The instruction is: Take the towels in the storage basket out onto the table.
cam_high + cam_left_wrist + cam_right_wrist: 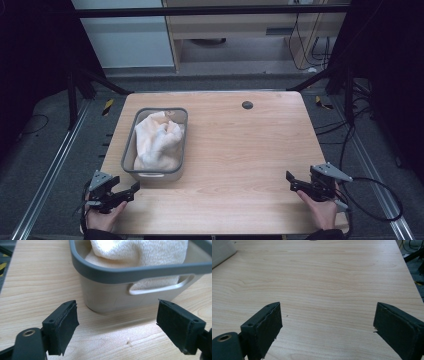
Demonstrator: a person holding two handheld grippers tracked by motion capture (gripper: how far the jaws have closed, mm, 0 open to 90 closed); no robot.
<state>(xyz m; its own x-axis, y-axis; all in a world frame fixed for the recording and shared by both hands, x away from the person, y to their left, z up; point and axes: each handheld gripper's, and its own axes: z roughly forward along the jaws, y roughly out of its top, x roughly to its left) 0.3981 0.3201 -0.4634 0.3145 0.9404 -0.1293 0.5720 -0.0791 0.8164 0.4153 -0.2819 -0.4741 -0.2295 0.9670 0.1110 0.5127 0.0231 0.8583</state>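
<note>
Bin (pixel 156 170) blocks table (pixel 240 150) left; right half open.

No text, label, brand or number can be read anywhere.

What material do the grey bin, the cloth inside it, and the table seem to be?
Bin: probably matte plastic, with smooth moulded walls and a cut-out handle.
Cloth: likely cream terry towelling; a looped, fuzzy surface shows.
Table: light wood grain, perhaps laminate; its finish is smooth.

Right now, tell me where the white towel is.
In the high view the white towel lies bunched inside the grey plastic bin on the left half of the wooden table, just ahead of the left gripper.
</note>
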